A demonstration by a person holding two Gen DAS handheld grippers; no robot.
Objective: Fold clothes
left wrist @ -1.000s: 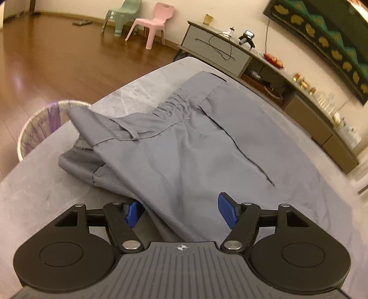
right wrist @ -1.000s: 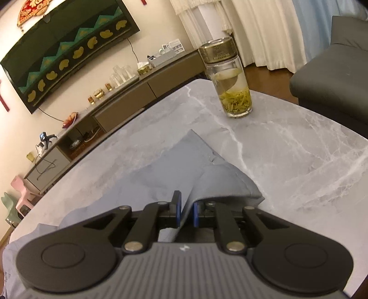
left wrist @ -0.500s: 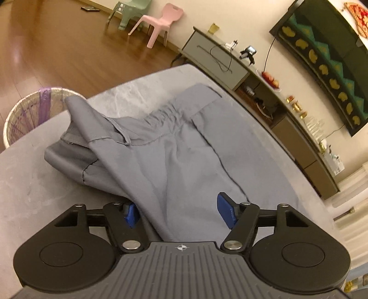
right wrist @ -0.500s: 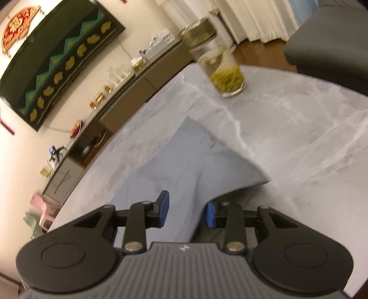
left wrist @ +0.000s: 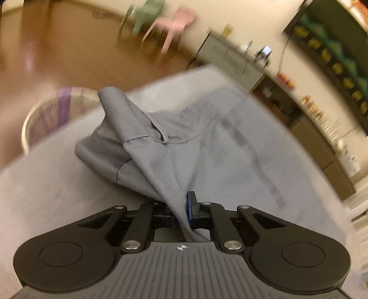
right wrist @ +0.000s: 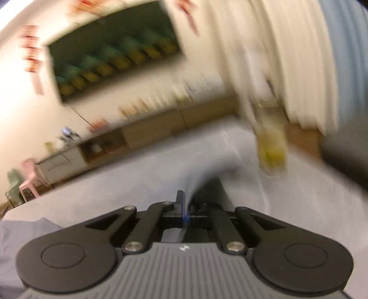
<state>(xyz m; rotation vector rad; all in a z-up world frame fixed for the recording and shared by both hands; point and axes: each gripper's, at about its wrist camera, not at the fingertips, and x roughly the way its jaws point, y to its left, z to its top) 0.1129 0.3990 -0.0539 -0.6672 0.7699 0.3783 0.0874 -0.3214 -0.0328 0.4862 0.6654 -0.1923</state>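
Living room in warm light, both views blurred

Brown wooden floor (left wrist: 69,57) runs to a cream wall (left wrist: 241,25), where a pink plastic chair (left wrist: 177,25) and a green chair (left wrist: 147,16) stand side by side. A long low cabinet (left wrist: 232,62) lines the wall, small items along its top too blurred to name. Above it hangs a dark panel with rows of yellow shapes (right wrist: 115,59). A pale woven basket (left wrist: 46,117) with purple inside sits on the floor beside the grey marbled surface (left wrist: 46,184). Cream curtains (right wrist: 287,53) hang at the right, a dark sofa (right wrist: 345,158) below them.
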